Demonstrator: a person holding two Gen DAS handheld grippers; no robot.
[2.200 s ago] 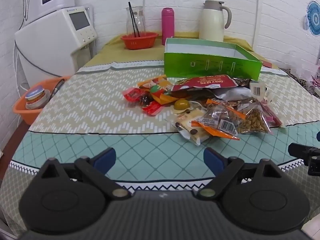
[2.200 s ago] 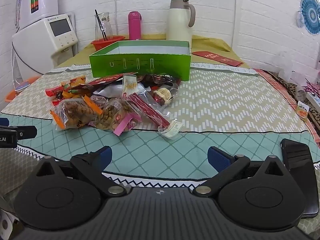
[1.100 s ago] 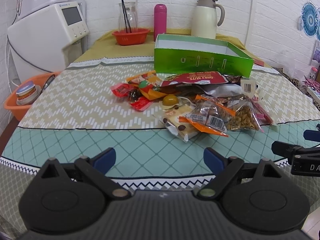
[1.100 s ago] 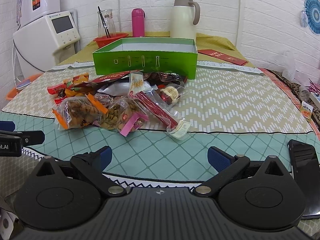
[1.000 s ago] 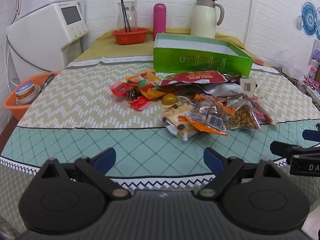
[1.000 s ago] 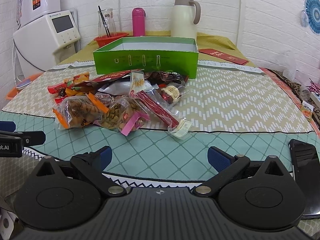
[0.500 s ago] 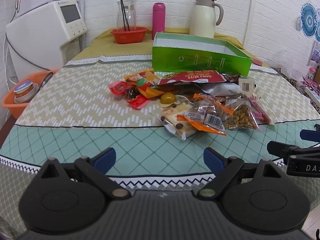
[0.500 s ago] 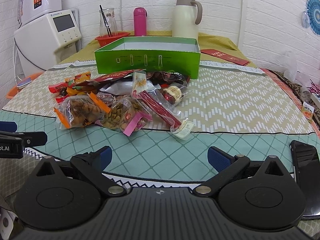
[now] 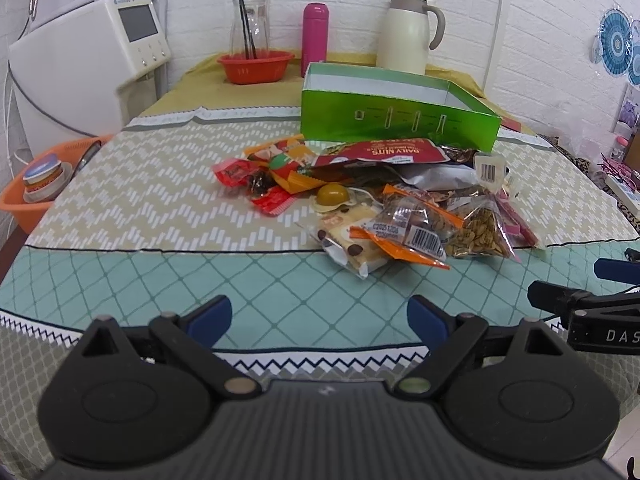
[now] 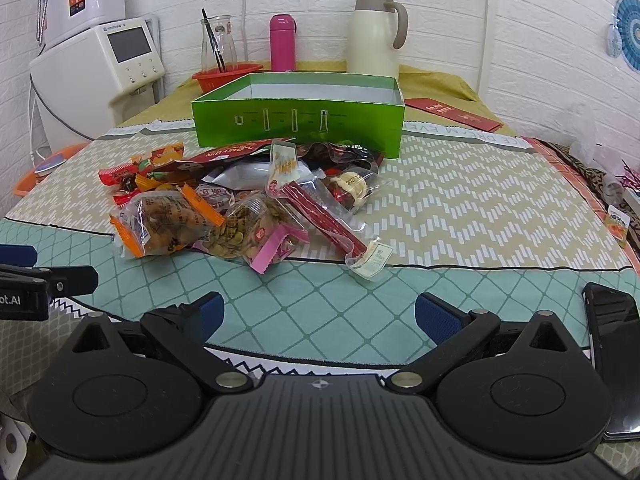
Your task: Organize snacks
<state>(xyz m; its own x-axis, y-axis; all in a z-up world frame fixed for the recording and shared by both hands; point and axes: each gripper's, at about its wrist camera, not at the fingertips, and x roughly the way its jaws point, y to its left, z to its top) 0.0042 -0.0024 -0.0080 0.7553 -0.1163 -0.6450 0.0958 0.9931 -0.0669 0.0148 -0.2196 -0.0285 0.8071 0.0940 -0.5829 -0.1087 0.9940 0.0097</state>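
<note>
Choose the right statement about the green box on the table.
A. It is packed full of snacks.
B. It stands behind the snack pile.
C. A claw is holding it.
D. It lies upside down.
B: the green box stands upright and open behind the snack pile.

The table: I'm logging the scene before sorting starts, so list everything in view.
box: one, green, empty, behind the snacks
snacks: one loose pile of packets, mixed colours, mid-table
jug: one, cream, back ledge
bottle: one, pink, back ledge
bowl: one, red, holding a glass carafe
dispenser: one, white, far left
basket: one, orange, left of the table
phone: one, black, near right edge
envelope: one, red, behind the box
left gripper: open, empty
right gripper: open, empty
</note>
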